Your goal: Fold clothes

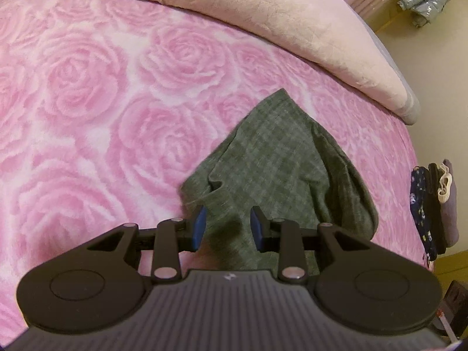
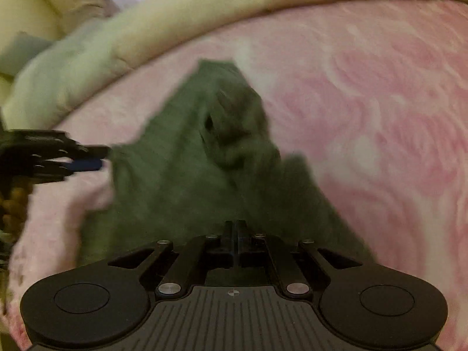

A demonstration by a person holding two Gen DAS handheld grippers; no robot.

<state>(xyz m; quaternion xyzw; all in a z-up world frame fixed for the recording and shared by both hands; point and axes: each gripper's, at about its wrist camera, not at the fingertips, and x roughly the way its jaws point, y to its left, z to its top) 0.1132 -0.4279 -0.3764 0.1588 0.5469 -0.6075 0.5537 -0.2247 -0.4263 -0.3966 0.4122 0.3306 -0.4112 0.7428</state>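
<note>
We saw the left gripper (image 1: 228,228) as matte black: two wide rounded lobes w/ shallow circular recesses, a ribbed grey centre plate w/ a small white logo, angled link arms pinned by silver screws. Its fingers (image 1: 200,228) carried blue pads. The right gripper (image 2: 236,239) had the same build: black lobes, ribbed grey plate w/ a small round crosshair mark, silver screws at the link pivots, black fingers (image 2: 228,238). In the right wrist view the left gripper (image 2: 87,158) was blurred, black w/ a blue pad.
</note>
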